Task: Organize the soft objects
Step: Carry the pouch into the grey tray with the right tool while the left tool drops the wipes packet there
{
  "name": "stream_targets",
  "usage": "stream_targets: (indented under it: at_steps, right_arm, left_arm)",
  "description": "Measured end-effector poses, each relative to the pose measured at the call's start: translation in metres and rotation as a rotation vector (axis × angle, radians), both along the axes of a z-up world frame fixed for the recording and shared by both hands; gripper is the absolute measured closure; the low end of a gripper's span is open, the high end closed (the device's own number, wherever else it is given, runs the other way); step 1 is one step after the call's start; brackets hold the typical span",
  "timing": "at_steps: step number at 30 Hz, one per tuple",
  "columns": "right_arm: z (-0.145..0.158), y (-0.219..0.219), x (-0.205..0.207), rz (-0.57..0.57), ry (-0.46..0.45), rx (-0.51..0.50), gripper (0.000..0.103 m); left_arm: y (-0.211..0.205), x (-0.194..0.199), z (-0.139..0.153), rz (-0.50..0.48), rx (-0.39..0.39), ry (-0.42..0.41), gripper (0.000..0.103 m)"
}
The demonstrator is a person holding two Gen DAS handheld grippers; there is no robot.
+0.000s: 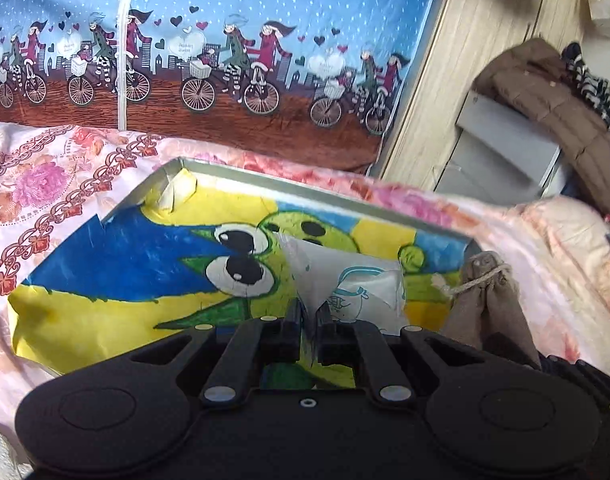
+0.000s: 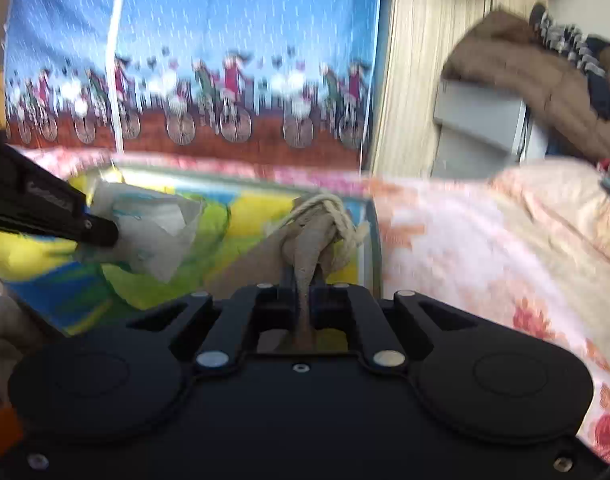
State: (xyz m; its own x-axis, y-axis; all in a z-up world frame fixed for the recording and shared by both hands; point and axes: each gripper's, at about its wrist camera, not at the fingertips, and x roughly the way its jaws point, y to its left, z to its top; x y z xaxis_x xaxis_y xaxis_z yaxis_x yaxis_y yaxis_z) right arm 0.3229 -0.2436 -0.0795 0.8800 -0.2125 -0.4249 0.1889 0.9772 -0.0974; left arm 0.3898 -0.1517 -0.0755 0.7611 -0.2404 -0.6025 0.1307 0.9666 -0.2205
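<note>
A shallow metal-rimmed tray (image 1: 305, 190) lined with a yellow, blue and green cartoon drawing lies on the bed. My left gripper (image 1: 310, 310) is shut on a white plastic packet (image 1: 345, 280) with teal print, held over the tray's middle. A brown cloth pouch (image 1: 485, 292) tied with cream rope hangs at the tray's right end. In the blurred right wrist view my right gripper (image 2: 305, 276) is shut on that pouch (image 2: 317, 236), its neck pinched between the fingers. There the left gripper (image 2: 105, 232) shows at the left with the packet (image 2: 157, 232), above the tray (image 2: 371, 240).
A pink floral bedspread (image 1: 45, 184) surrounds the tray. Behind stands a blue fabric panel (image 1: 225, 60) printed with cyclists, next to a wood-grain wall (image 1: 465, 60). A brown jacket (image 1: 545, 92) and striped cloth lie over a grey box (image 1: 505, 148) at the right.
</note>
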Motion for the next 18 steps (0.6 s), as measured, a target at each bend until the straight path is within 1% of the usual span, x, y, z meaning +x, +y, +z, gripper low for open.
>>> stream_targets:
  at_steps: [2,4,5,6,7,8,9,10,11,12,13,14,16,17,18]
  right_arm:
    - [-0.004,-0.006,0.004,-0.018,0.018,0.012,0.1]
    - [0.002,-0.007,-0.001,-0.023,0.03,0.014,0.099]
    - [0.007,-0.004,-0.011,-0.028,0.027,0.008,0.098]
    - [0.008,-0.004,-0.01,-0.028,0.033,0.007,0.093]
    - [0.011,0.001,-0.014,-0.028,0.039,0.005,0.083]
    - [0.01,-0.004,-0.012,-0.035,0.035,0.003,0.076]
    - [0.012,-0.004,-0.014,-0.038,0.033,0.004,0.065]
    - [0.026,0.007,-0.031,-0.023,0.031,0.013,0.058]
    - [0.036,0.015,-0.041,-0.017,0.032,0.015,0.055]
    - [0.039,0.017,-0.044,-0.016,0.029,0.01,0.047]
    - [0.039,0.018,-0.045,-0.023,0.028,-0.001,0.04]
    - [0.046,0.022,-0.051,-0.018,0.021,-0.01,0.031]
    - [0.061,0.024,-0.065,-0.001,0.011,0.003,0.017]
    - [0.067,0.024,-0.07,-0.006,0.003,0.007,0.014]
    - [0.072,0.025,-0.075,-0.004,-0.012,0.009,0.008]
  left_arm:
    - [-0.003,0.0,-0.004,-0.008,0.027,0.018,0.095]
    - [-0.005,-0.002,-0.004,-0.007,0.043,0.018,0.094]
    - [-0.005,-0.003,-0.004,-0.007,0.043,0.026,0.092]
    - [-0.005,-0.003,-0.002,-0.002,0.041,0.039,0.09]
    - [-0.004,-0.003,-0.001,0.007,0.038,0.047,0.087]
    - [-0.002,-0.002,0.001,0.016,0.031,0.055,0.085]
    - [0.0,-0.002,0.003,0.027,0.022,0.064,0.084]
    - [0.002,-0.003,0.006,0.04,0.01,0.074,0.082]
    - [0.006,-0.005,0.008,0.047,-0.008,0.084,0.082]
    - [0.009,-0.007,0.011,0.049,-0.024,0.091,0.081]
    - [0.012,-0.009,0.013,0.048,-0.031,0.097,0.075]
    - [0.014,-0.011,0.017,0.047,-0.032,0.098,0.069]
    - [0.021,-0.019,0.024,0.048,-0.03,0.081,0.063]
    - [0.025,-0.025,0.028,0.048,-0.028,0.071,0.059]
    - [0.029,-0.031,0.033,0.052,-0.029,0.059,0.058]
